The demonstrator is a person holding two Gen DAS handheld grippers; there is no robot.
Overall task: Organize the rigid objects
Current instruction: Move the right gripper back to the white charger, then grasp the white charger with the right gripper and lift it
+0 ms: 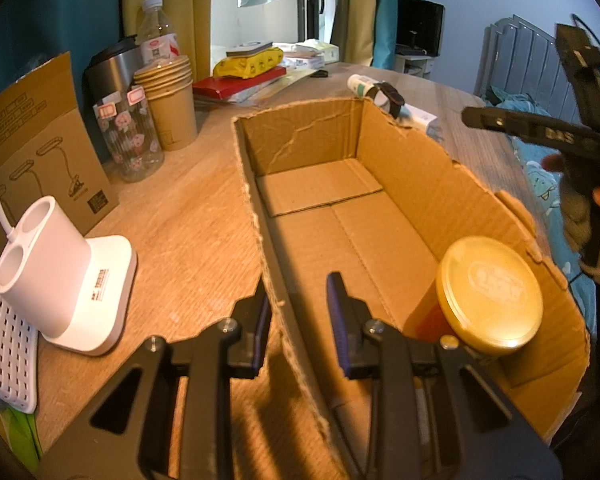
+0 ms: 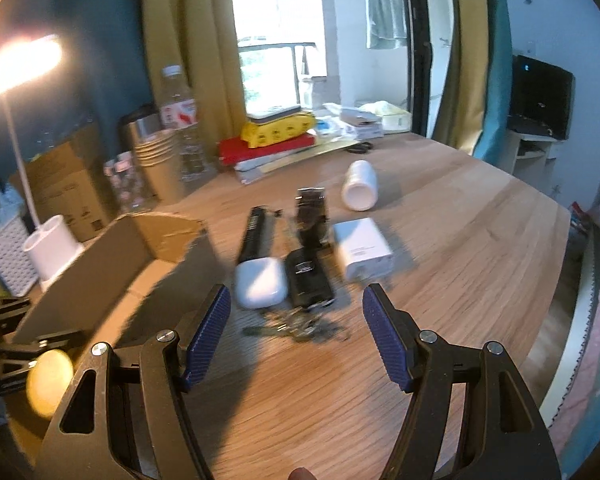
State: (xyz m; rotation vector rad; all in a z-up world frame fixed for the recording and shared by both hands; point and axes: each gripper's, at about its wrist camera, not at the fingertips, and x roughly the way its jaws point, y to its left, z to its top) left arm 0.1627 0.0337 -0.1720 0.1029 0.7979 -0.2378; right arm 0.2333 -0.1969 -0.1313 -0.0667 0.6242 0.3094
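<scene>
On the wooden table point(image 2: 440, 240), left fingers point(image 1: 260, 312) grip the cardboard box point(image 1: 420, 184); right fingers point(image 2: 384, 332) gape.

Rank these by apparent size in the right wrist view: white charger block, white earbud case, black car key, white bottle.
1. white charger block
2. white earbud case
3. black car key and white bottle: unsure, since the bottle lies farther away.

Warm, dim indoor light; daylight from the far window point(image 2: 278, 52) blows out white in both views. Lamp glare point(image 2: 18, 68) flares at far left of the right wrist view, which is motion-smeared. Fisheye bends edges into black corners; soft shadows on the table point(image 2: 460, 248).
</scene>
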